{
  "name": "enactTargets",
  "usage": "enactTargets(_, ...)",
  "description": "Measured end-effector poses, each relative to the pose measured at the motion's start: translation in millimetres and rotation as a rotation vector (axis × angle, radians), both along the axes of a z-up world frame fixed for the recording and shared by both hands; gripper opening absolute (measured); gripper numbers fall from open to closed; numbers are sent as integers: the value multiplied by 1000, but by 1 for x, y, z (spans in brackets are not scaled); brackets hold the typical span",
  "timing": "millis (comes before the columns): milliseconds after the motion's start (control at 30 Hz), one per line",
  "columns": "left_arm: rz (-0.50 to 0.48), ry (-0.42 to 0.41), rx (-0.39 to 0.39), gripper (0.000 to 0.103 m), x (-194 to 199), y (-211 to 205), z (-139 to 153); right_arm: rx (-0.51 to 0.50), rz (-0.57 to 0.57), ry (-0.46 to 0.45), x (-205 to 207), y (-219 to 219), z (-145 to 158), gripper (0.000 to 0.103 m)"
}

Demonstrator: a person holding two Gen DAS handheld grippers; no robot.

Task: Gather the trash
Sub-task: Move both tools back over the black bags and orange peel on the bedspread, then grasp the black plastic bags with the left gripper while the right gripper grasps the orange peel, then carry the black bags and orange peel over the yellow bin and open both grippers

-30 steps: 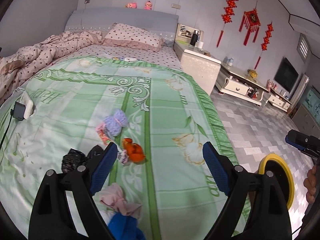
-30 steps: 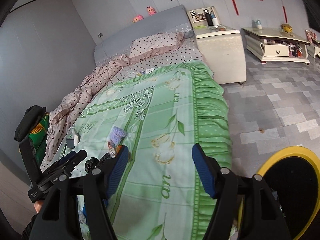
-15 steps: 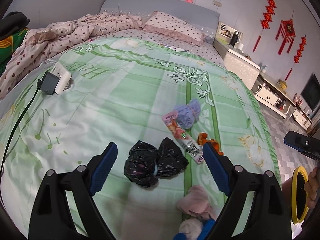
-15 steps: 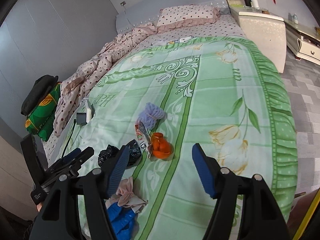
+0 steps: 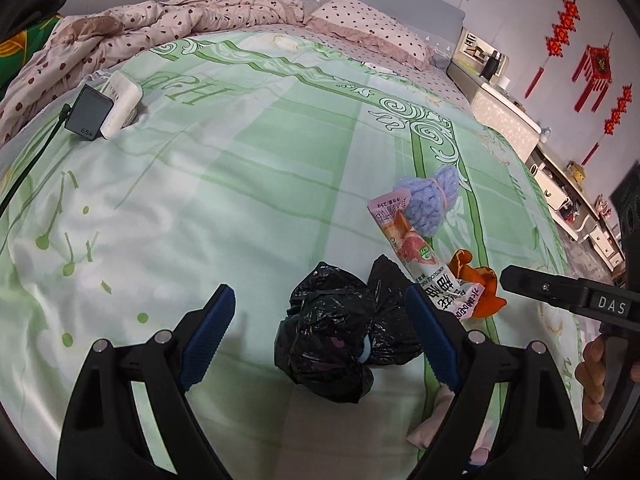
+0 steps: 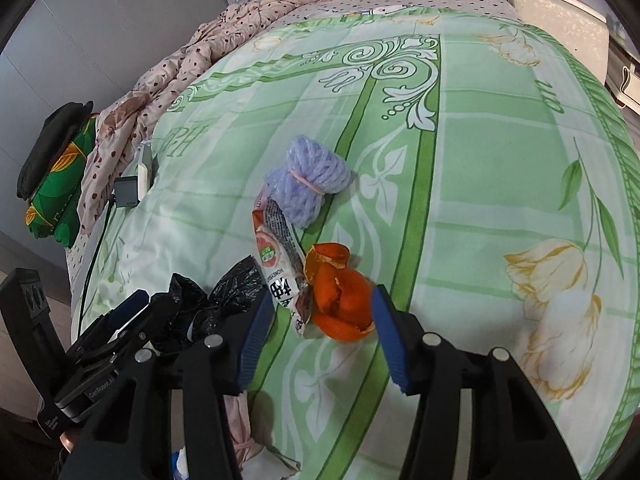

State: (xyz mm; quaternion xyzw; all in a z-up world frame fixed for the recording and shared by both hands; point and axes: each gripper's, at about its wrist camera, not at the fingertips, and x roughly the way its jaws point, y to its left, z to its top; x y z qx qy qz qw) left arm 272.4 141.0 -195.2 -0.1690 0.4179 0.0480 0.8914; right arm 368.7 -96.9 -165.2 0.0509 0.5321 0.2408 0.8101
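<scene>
You've got your left gripper (image 5: 320, 332) spread wide around the crumpled black plastic bag (image 5: 344, 332) on the green floral bedspread (image 5: 240, 184), your right gripper (image 6: 320, 328) gaping empty around the curled orange peel (image 6: 340, 296), both squared for pinching.

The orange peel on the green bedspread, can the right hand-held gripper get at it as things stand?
Probably yes. The right hand-held gripper is open, with the orange peel just ahead between its blue pads and nothing over it. The snack wrapper lies against the peel's left side and might get pinched too.
</scene>
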Motion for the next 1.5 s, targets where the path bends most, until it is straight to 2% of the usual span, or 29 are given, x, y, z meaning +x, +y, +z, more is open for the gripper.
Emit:
enactTargets(133,-20,14,0,82,5,-4,-9,-21,9,16,7,6,-13,48)
enactTargets(233,-34,25,-7,77,9,-6,-16,-26,3,19,11,8,-18,47)
enactTargets(400,-67,50,-14,57,16,-14,-25,-17,-2,29,19,9,-22,44)
enactTargets(500,-87,55,-5,53,19,-22,-28,-39,-4,31,22,12,-26,44)
enactTargets(533,-91,56,-7,51,19,-23,-28,-42,-3,35,22,12,-27,43)
enactTargets(567,-97,58,-12,42,19,-24,-29,-45,-2,38,21,11,-29,41)
enactTargets(600,-101,61,-18,39,20,-25,-30,-46,-3,39,21,10,-29,36)
enactTargets(767,-107,43,-7,29,19,-29,-26,-21,-16,34,18,4,-28,29)
enactTargets(1033,-119,2,-8,27,10,-29,-3,29,-43,-8,6,-13,-6,24)
enactTargets(1500,-91,-92,38,27,-29,-28,65,101,-77,-131,-48,-69,73,24)
